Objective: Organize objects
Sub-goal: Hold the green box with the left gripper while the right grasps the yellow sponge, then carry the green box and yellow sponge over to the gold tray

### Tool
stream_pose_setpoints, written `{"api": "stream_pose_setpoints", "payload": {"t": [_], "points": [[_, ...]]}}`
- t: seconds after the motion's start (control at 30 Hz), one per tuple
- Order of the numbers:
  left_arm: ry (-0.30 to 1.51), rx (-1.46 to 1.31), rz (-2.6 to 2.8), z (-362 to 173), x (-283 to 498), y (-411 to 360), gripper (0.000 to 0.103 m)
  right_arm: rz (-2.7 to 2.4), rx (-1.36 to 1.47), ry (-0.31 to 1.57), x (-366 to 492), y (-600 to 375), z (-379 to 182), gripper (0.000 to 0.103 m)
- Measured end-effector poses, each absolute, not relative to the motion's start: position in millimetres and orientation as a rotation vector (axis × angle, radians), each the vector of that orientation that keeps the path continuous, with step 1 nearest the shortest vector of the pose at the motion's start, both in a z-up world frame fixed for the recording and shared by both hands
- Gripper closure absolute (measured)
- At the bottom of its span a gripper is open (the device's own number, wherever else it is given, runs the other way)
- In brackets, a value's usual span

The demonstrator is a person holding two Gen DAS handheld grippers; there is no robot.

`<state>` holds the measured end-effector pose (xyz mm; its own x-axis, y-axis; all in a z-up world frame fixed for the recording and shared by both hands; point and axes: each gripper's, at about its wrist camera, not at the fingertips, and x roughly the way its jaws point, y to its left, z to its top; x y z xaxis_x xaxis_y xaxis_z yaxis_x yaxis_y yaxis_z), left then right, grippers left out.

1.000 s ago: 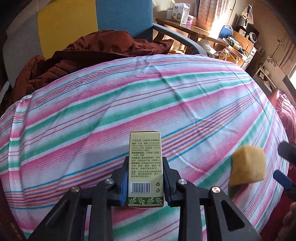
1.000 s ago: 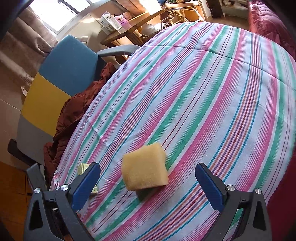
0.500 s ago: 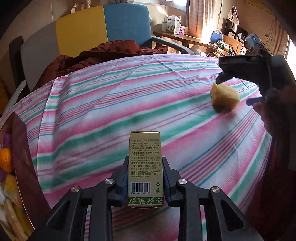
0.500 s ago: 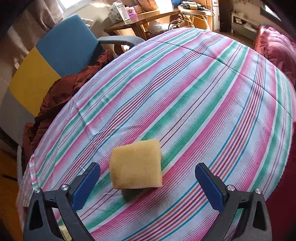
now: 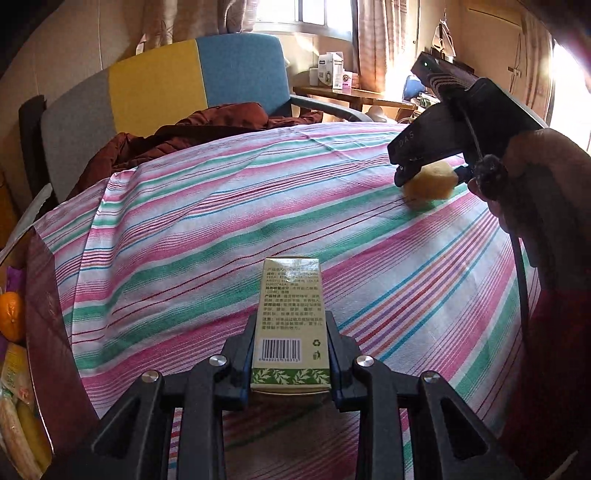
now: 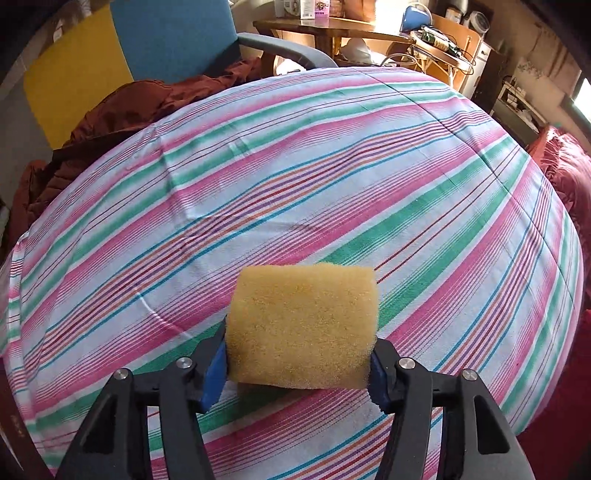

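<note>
A small beige carton with green leaf trim and a barcode is clamped in my left gripper, held low over the striped tablecloth near its front edge. A yellow sponge block rests on the cloth between the blue pads of my right gripper. Those jaws are closing and both pads press into the sponge's sides. In the left wrist view the sponge lies far right under the right gripper, which a hand holds.
A dark red jacket is heaped at the table's far left edge against a grey, yellow and blue chair. A dark red box with an orange stands at the left. A wooden desk stands behind.
The right gripper dropped over the sponge and its wide jaws closed in on the sponge's sides. The left gripper carried the carton leftward, so the sponge now lies far to its right.
</note>
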<state>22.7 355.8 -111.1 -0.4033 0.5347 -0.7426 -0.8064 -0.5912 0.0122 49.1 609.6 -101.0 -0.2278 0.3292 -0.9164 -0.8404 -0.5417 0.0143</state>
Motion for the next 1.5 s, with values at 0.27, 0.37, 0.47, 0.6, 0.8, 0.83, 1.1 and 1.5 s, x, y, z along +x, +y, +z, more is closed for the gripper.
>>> {"api": "stream_pose_setpoints", "payload": {"t": [0.27,0.37,0.47,0.6,0.8,0.83,1.1,1.5], "points": [[0.459,-0.884,2.07,-113,24,353,0.073,2.094,-1.26,0.501,23,572,-86,0.042],[0.459,-0.881,2.074,-113,25,352,0.073,2.156,-1.285,0.43,2,560,-85,0.042],[0.464,-0.877,2.08,-113,26,352,0.073,2.192,-1.278,0.421,2,551,-81,0.042],[0.468,-0.873,2.087,-114,27,351,0.073,2.228,-1.258,0.441,6,547,-74,0.042],[0.484,-0.864,2.095,-114,29,352,0.073,2.323,-1.241,0.446,4,534,-65,0.042],[0.485,-0.864,2.096,-114,29,352,0.073,2.336,-1.24,0.439,3,532,-64,0.042],[0.506,-0.893,2.093,-110,31,354,0.073,2.366,-1.238,0.438,3,528,-61,0.042],[0.427,-0.816,2.116,-38,53,311,0.073,2.354,-1.291,0.287,-3,517,-67,0.042]]}}
